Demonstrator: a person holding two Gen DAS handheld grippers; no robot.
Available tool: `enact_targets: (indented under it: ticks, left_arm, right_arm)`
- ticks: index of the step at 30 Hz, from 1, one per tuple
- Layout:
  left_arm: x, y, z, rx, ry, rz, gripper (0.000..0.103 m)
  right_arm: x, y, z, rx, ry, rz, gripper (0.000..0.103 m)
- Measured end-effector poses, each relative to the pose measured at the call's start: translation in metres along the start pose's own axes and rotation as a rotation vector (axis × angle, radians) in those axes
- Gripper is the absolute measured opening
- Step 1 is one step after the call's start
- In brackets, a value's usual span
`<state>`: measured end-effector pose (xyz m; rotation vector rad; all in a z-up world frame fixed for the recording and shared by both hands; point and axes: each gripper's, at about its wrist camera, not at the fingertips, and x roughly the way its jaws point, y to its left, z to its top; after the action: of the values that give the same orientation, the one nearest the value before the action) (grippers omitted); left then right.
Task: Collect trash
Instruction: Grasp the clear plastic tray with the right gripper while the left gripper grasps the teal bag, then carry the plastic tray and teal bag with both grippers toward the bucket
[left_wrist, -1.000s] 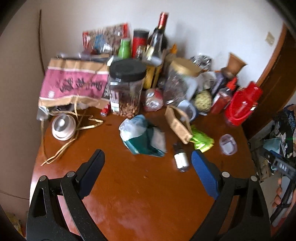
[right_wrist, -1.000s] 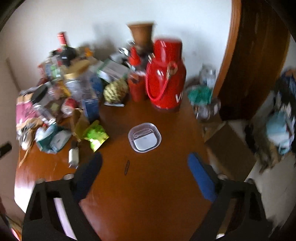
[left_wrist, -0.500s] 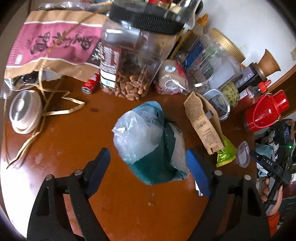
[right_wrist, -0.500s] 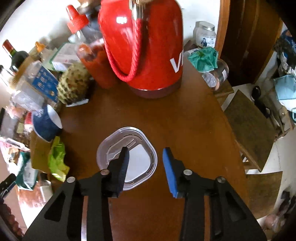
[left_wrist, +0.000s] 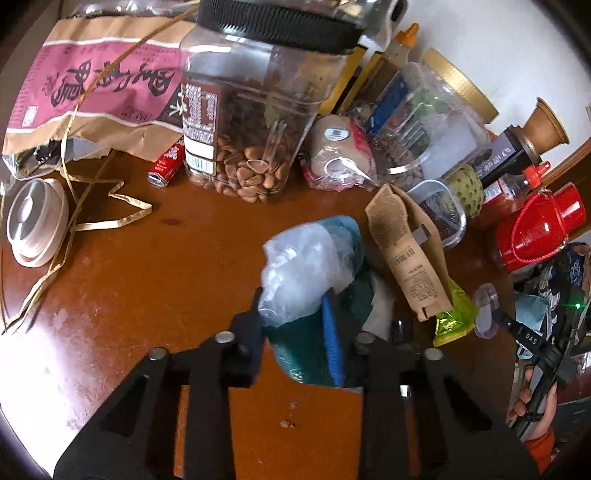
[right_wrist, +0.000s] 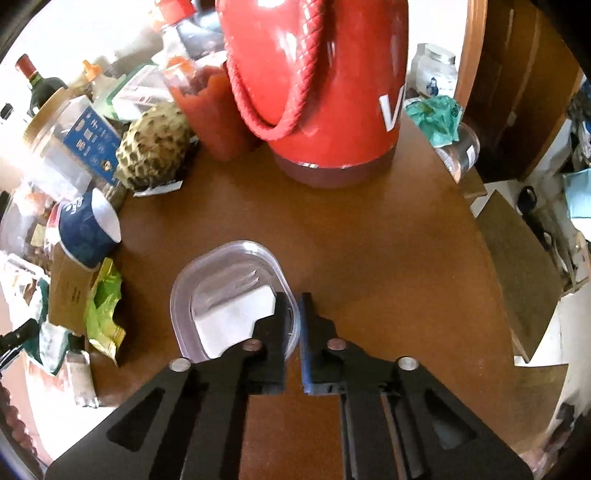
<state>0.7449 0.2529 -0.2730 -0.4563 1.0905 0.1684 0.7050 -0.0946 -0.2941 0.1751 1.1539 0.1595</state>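
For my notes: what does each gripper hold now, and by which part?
Left gripper: crumpled plastic bag, near end. Right gripper: clear plastic container, by its near rim.

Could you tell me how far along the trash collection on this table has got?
Nothing looks collected yet. In hand: the left hand-held gripper, its jaws just closing, pinches the crumpled plastic bag; the right hand-held gripper is shut on the clear plastic tub's rim. Left on the table: green wrapper, brown packet, small bottle.
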Motion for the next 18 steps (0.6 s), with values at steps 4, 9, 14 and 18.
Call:
enact_targets:
  ticks: [4,9,14,18]
  left_arm:
    - [-0.017,-0.012,-0.004,0.041,-0.039,0.036,0.017]
    - [-0.051,-0.025,-0.009,0.086,-0.101,0.062,0.013]
    - [-0.093,-0.049,-0.015,0.109,-0.181,0.046,0.012]
    - [-0.133,-0.074,-0.025,0.127,-0.259,0.020,0.012]
  right_arm:
    - [-0.008,-0.002,-0.005,-0.005,-0.012,0.007,0.003]
    - [-0.045,0.002,-0.010,-0.028,-0.066,0.035,0.003]
    - [-0.096,0.005,-0.012,-0.076,-0.159,0.055,0.003]
    - [-0.133,0.001,-0.014,-0.125,-0.231,0.079,0.003]
